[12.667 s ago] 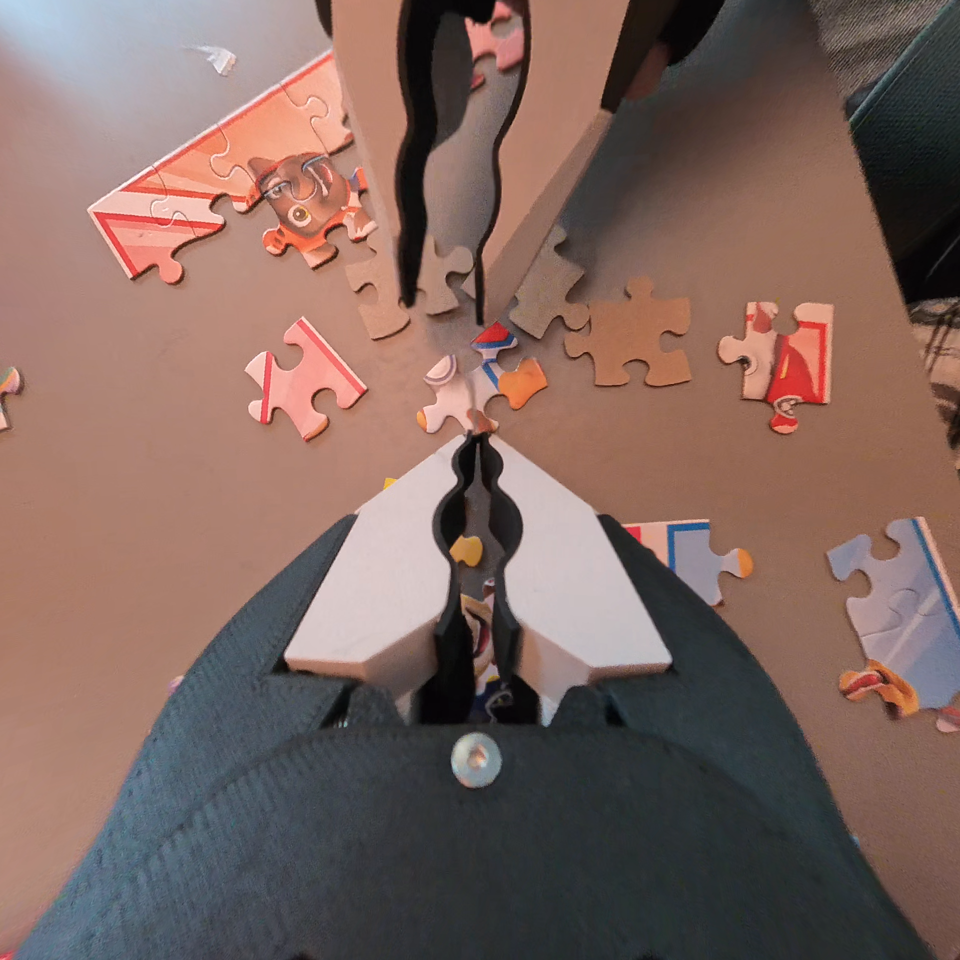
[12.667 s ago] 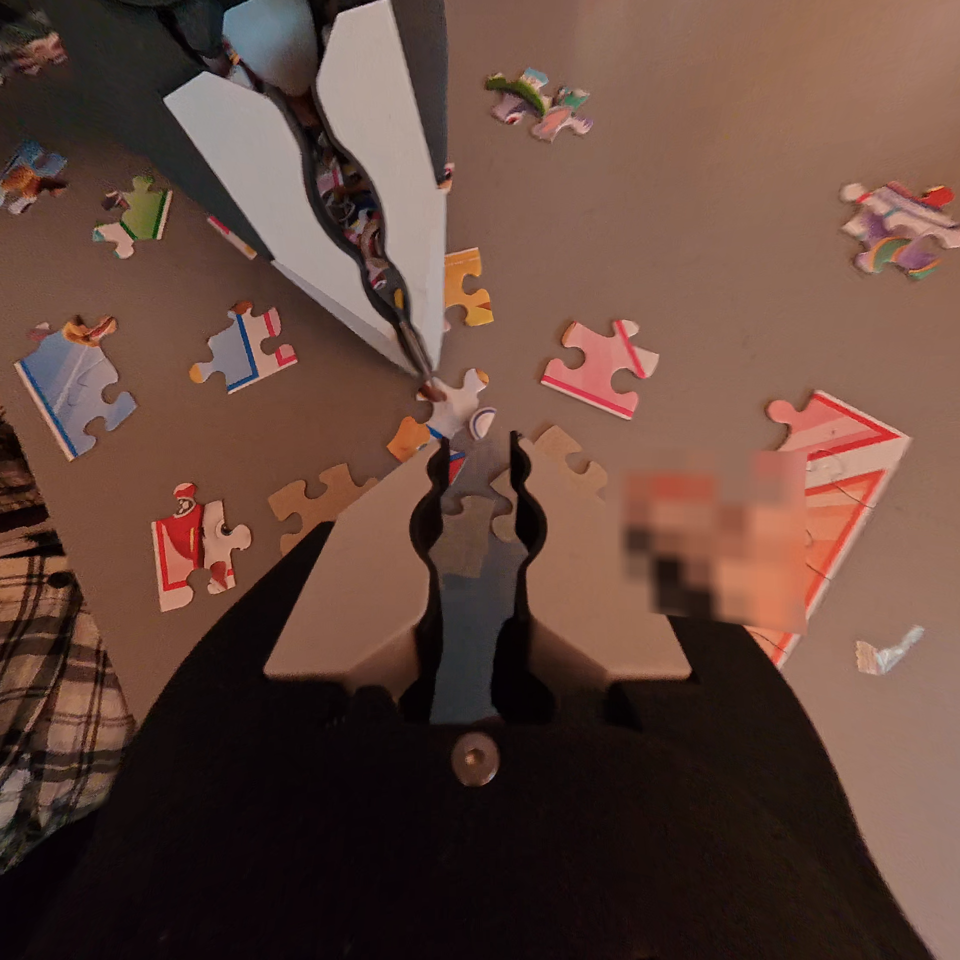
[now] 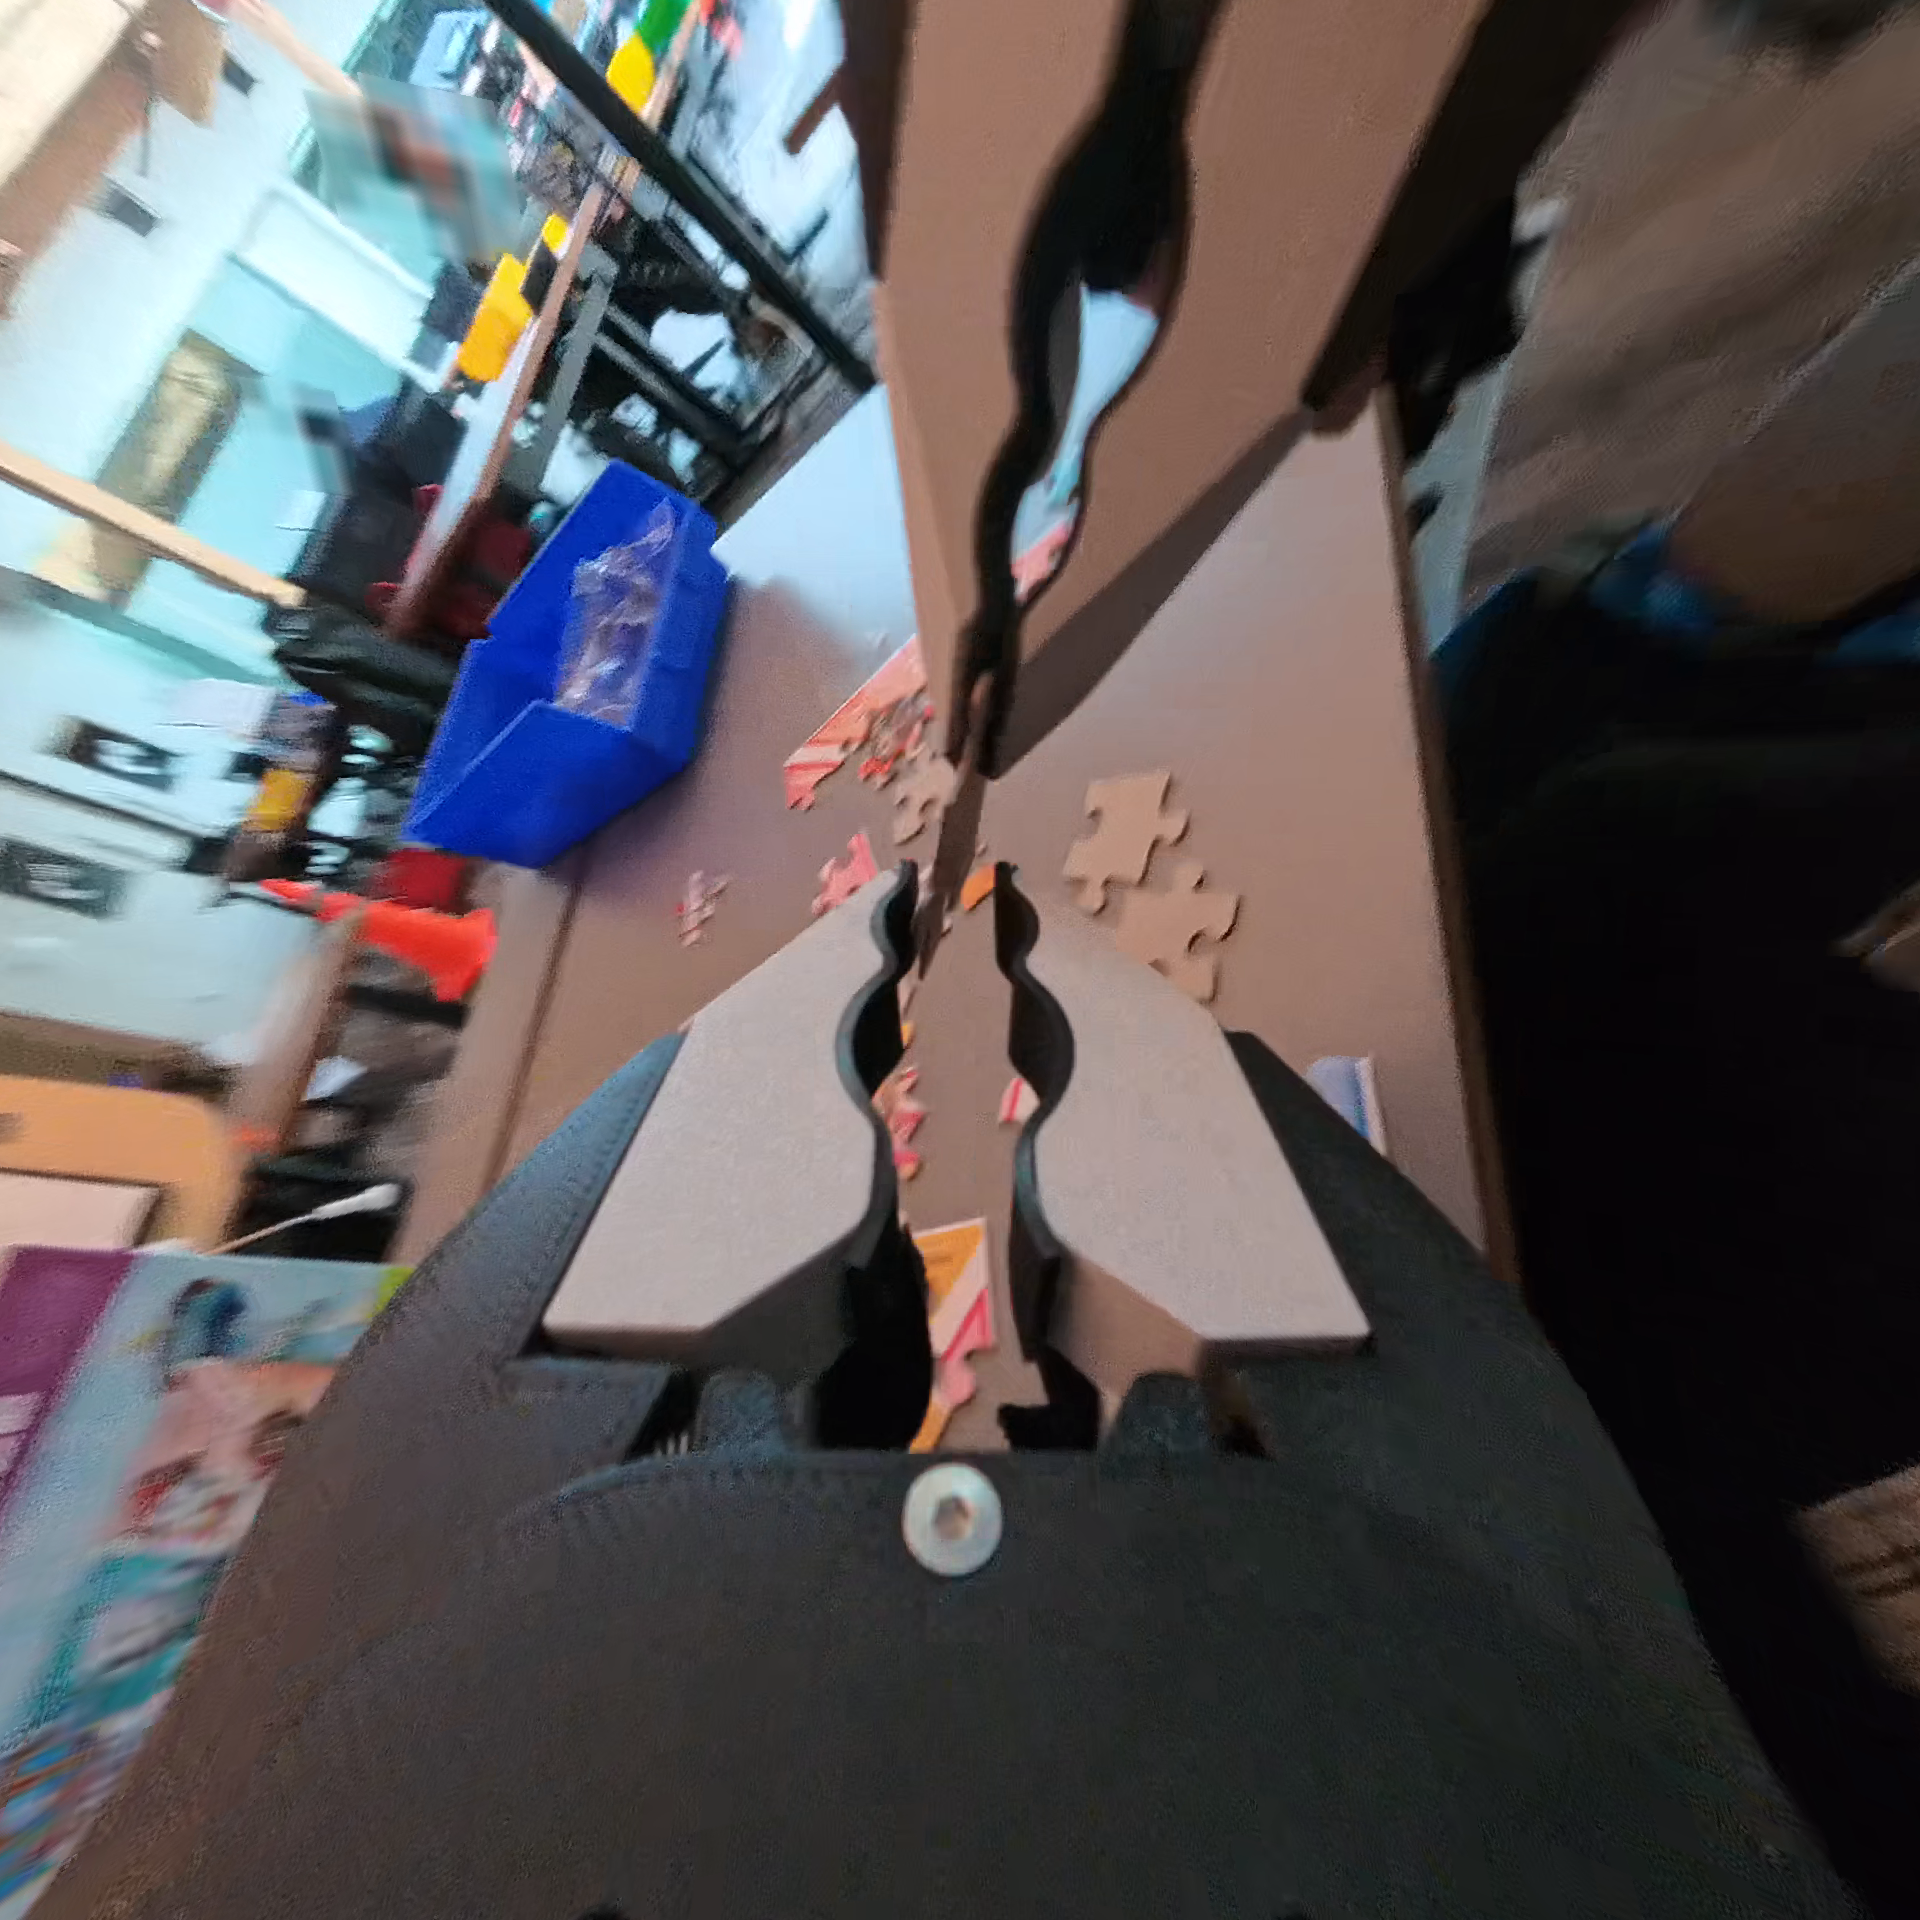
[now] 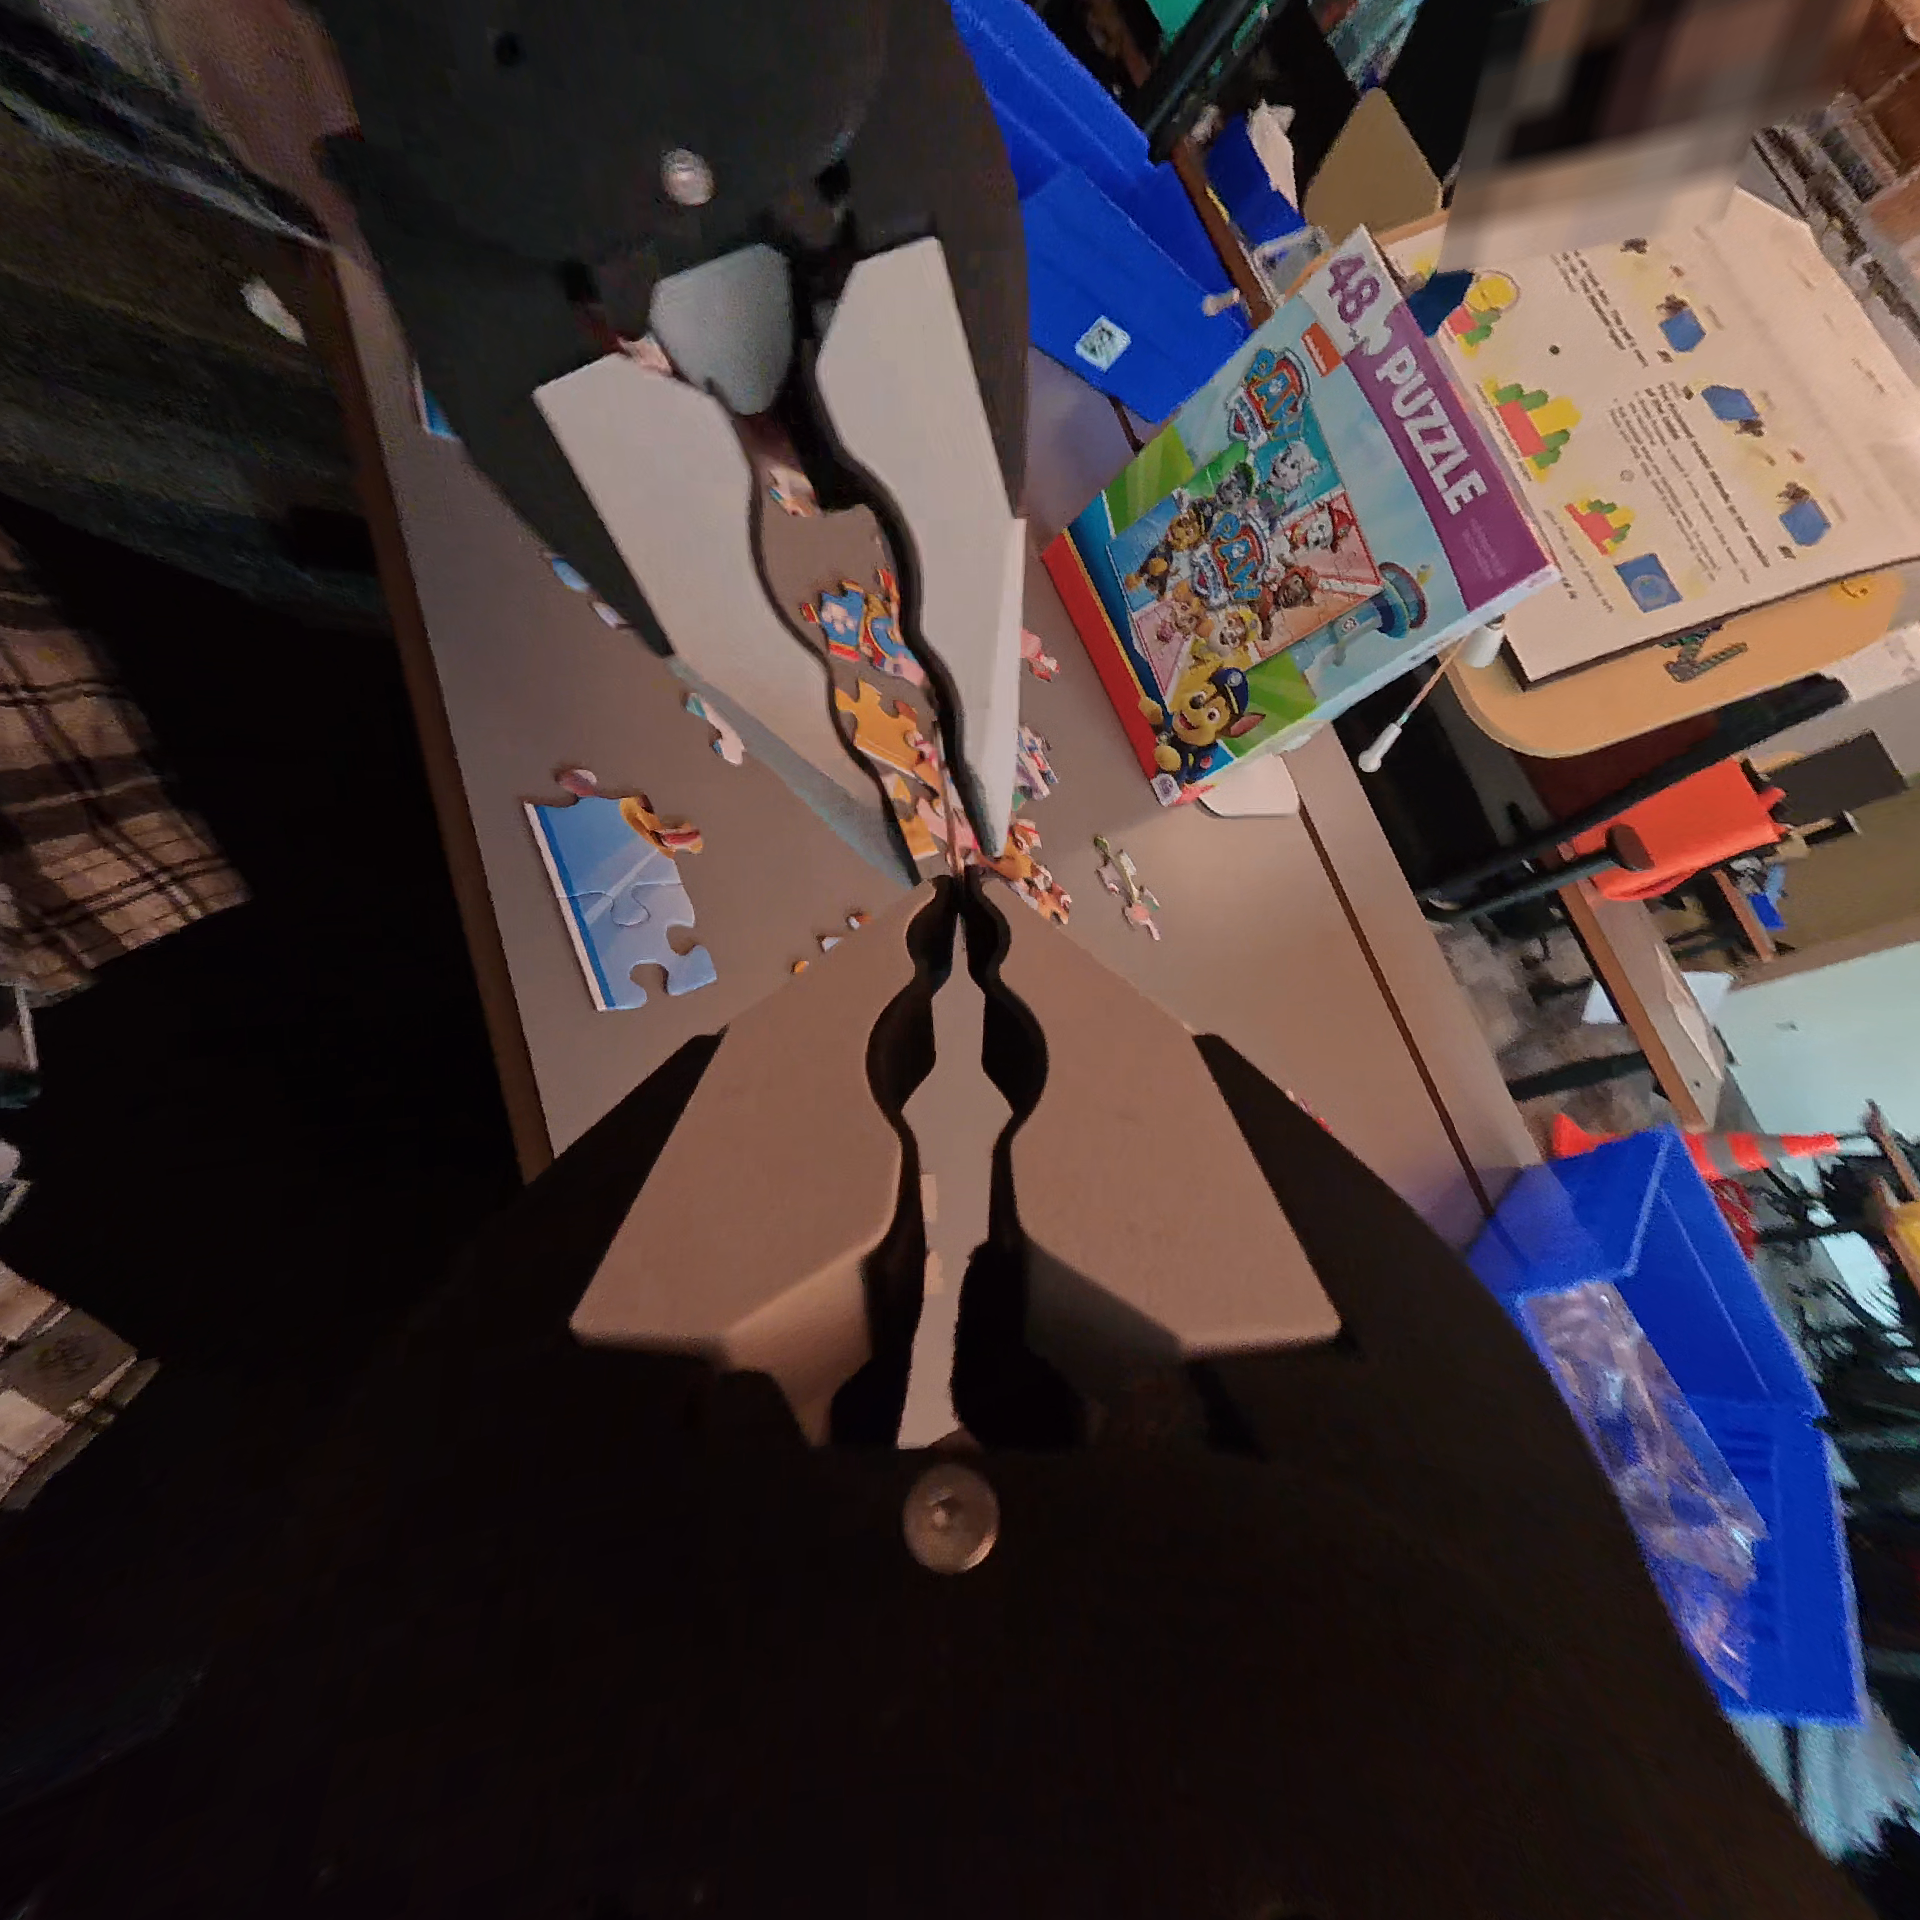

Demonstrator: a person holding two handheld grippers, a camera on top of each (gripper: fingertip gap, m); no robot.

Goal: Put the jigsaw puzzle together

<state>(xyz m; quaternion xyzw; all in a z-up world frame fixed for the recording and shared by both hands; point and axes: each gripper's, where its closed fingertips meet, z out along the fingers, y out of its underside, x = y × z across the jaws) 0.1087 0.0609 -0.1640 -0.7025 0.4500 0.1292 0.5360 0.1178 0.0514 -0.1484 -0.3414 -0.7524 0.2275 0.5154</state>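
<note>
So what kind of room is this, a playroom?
More likely a workshop or lab: there are blue storage bins, black metal shelving and an instruction sheet on the next table, besides the puzzle box.

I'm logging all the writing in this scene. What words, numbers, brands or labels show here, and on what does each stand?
Puzzle box: large, clear print on its purple band and a logo on the front; I don't quote writing.
Paper sheet: small print beside block pictures, too blurred to read.
Blue bin: a small white sticker, too small to read.
</note>
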